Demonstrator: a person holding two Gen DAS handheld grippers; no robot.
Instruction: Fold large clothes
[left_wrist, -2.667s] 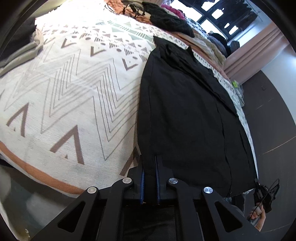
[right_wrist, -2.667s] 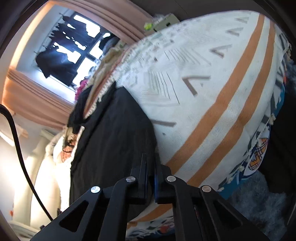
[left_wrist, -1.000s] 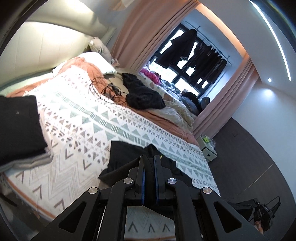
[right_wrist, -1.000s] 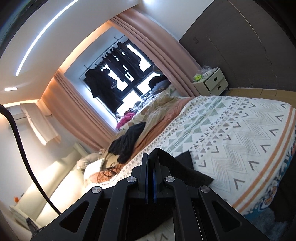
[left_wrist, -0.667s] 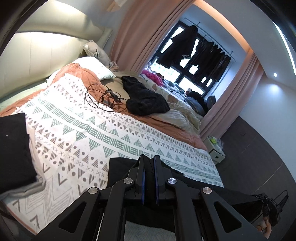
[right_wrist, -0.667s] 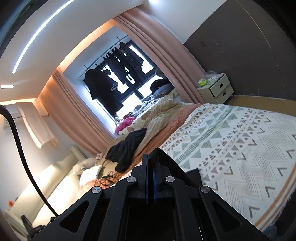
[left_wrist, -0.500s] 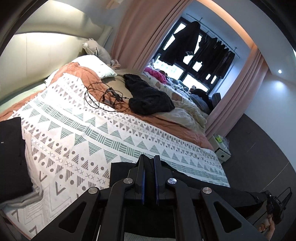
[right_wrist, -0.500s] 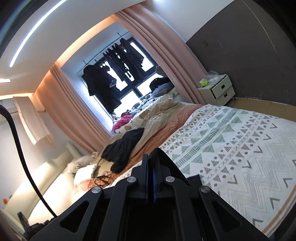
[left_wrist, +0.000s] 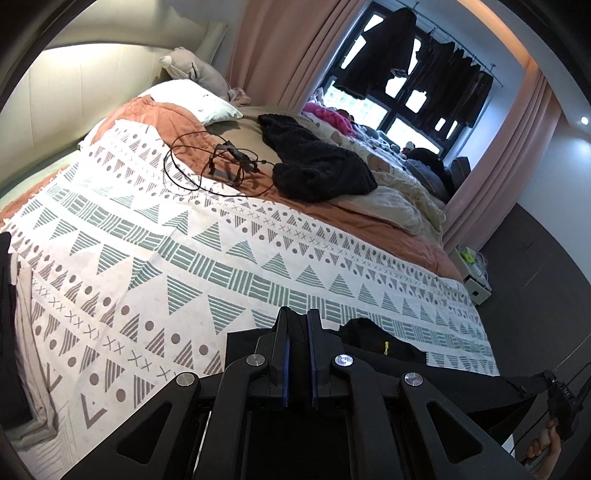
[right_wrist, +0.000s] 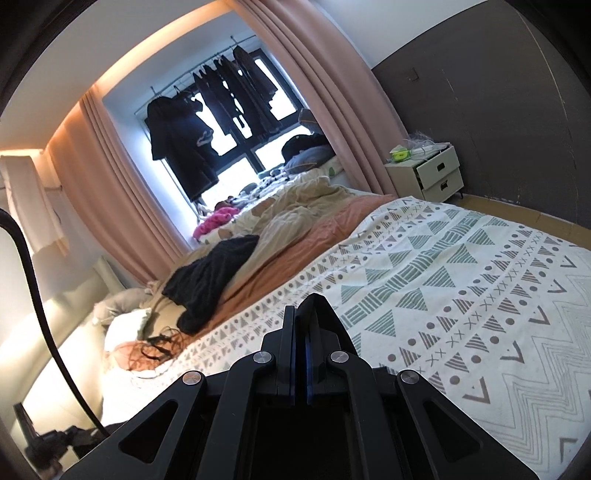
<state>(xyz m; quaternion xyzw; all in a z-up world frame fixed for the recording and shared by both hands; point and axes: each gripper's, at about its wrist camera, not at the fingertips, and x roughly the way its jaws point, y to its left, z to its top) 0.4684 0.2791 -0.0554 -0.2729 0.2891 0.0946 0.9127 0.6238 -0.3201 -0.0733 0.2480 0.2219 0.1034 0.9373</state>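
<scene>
A patterned bed (left_wrist: 258, 258) bears a black garment (left_wrist: 384, 345), cables (left_wrist: 221, 170) and a dark knit (left_wrist: 314, 162).

A tangled black cable (left_wrist: 221, 168) lies beside a black knitted heap (left_wrist: 314, 162) on the patterned bedspread (left_wrist: 147, 258).

bed (left_wrist: 258, 258), pink curtains (right_wrist: 122, 206), window (right_wrist: 236, 162)

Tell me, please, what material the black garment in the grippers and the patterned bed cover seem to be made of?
The black garment looks like thin, smooth woven cloth with a matt finish: it hangs flat, without shine or pile. Which fibre it is I cannot tell. The patterned bed cover seems a coarse woven cotton-like fabric, matt, with a grainy surface and a geometric pattern; whether this is printed or woven in is unclear.
</scene>
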